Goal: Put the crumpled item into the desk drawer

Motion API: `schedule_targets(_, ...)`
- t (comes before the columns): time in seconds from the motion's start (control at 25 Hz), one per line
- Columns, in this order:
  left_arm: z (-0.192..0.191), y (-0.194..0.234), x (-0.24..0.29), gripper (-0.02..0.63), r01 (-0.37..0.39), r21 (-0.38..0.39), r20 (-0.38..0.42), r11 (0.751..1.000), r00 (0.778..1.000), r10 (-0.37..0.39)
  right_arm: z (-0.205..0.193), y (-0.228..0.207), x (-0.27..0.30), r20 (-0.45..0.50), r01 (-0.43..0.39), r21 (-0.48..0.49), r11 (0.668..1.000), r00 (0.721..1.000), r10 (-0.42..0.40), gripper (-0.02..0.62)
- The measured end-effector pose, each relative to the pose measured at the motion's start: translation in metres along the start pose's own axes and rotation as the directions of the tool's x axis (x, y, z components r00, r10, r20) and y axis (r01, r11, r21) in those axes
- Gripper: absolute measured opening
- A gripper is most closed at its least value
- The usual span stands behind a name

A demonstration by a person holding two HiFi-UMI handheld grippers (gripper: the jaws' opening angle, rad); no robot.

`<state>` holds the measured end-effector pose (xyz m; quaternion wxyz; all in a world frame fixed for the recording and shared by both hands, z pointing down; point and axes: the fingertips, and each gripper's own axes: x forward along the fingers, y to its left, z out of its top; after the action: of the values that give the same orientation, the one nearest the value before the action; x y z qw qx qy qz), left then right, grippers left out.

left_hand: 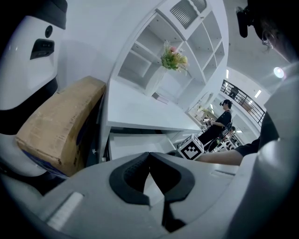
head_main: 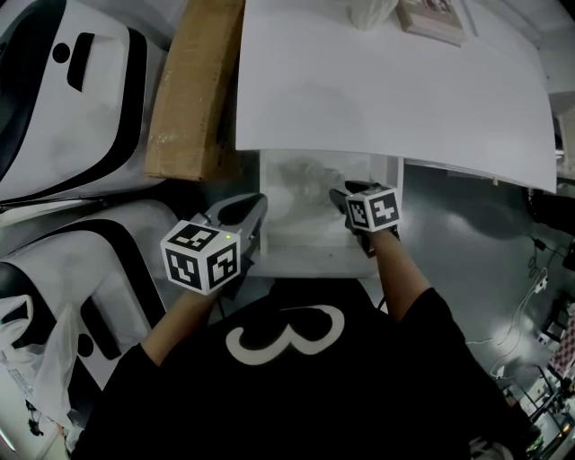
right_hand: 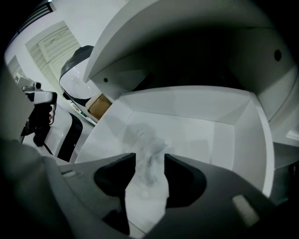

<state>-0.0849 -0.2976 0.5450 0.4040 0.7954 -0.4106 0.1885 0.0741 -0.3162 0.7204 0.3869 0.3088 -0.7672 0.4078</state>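
Note:
The desk drawer [head_main: 305, 256] stands pulled out under the white desk top [head_main: 386, 90]. A pale, translucent crumpled item [head_main: 301, 175] lies inside it toward the back. My right gripper [head_main: 340, 193] reaches into the drawer from the right. In the right gripper view its jaws [right_hand: 149, 156] stand apart, with the crumpled item [right_hand: 147, 154] loose between them over the drawer floor [right_hand: 210, 116]. My left gripper [head_main: 256, 205] hovers at the drawer's left front corner. In the left gripper view its jaws [left_hand: 149, 156] meet at the tips with nothing between them.
A brown cardboard box [head_main: 193, 90] leans against the desk's left side. White and black machine shells [head_main: 63, 99] fill the floor at the left. A plastic bag [head_main: 368, 11] and a flat book-like item [head_main: 436, 18] lie at the desk's far edge. Cables run over the floor at right.

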Motion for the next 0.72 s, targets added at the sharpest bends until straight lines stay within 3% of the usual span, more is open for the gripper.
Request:
schedule_targets(0.12,0.002,-0.003,-0.005,0.008,0.001,0.006,0.012,1.000,1.000,-0.001,0.010,0.002,-0.014,0.034,0.017,-0.008,1.000,0.999,-0.017,0.210)
schedule_targets(0.36,0.006,-0.017,-0.019,0.008,0.024,0.015,0.054,1.000,0.998,-0.024,0.041,0.022,-0.068,0.190,0.029,-0.027,0.999,0.981,-0.023,0.212)
schedule_targets(0.6,0.009,-0.044,-0.045,0.008,0.060,0.046,0.096,0.997,0.993,-0.064,0.058,0.069,-0.142,0.350,0.042,-0.110,0.993,0.937,-0.001,0.209)
schedule_targets(0.72,0.011,-0.061,-0.062,0.008,0.087,0.068,0.123,0.994,0.988,-0.094,0.062,0.097,-0.184,0.435,0.051,-0.158,0.986,0.900,0.024,0.151)
